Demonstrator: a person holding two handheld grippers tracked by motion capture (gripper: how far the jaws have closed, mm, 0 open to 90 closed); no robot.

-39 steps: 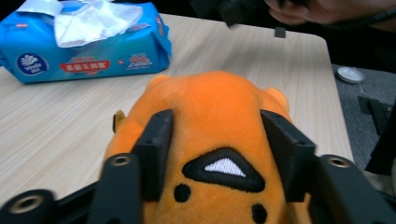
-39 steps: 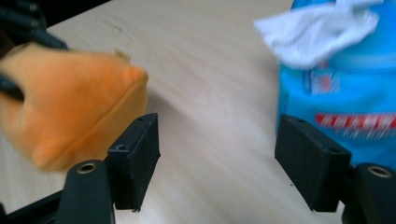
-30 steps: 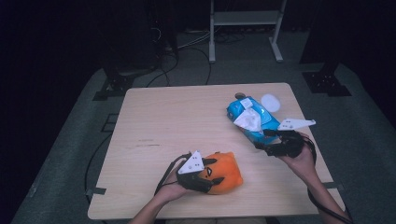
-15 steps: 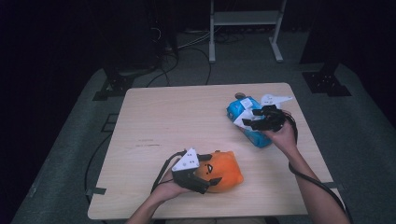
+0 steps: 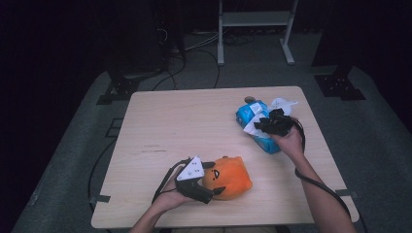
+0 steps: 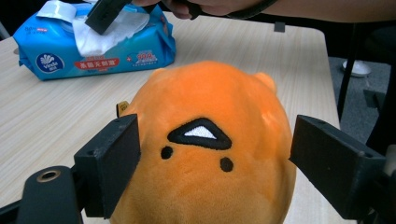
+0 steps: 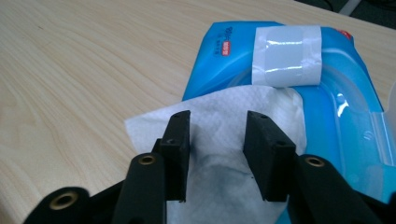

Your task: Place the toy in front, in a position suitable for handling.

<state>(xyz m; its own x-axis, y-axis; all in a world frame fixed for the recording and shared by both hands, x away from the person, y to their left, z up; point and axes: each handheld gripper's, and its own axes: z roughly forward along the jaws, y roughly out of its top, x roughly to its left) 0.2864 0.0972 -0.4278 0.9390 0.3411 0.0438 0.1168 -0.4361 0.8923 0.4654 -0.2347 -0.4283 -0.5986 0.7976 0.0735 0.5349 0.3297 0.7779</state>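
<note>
Wipe sheet (image 5: 253, 127) sticks up from blue wipes pack (image 5: 257, 125), right of centre in the high view, long axis running down-right; right gripper (image 5: 268, 124) on it, table edge (image 5: 335, 170) near. Left gripper (image 5: 214, 187), lower centre, brackets orange plush (image 5: 228, 177).

Left gripper view: jaws have just been opening, released, plush between, right jaw clear.

Right gripper view: jaws have just been closing astride the sheet (image 7: 219, 116), not yet clenched; bare tabletop upper left.

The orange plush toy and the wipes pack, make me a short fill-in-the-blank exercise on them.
1. The plush toy between the fingers of the left gripper is coloured ____.
2. The right gripper has its fingers over a white ____ sticking out of the pack.
3. The wipes pack is coloured ____.
4. Both things lie on a ____ table.

Missing words: orange; wipe; blue; wooden
</note>
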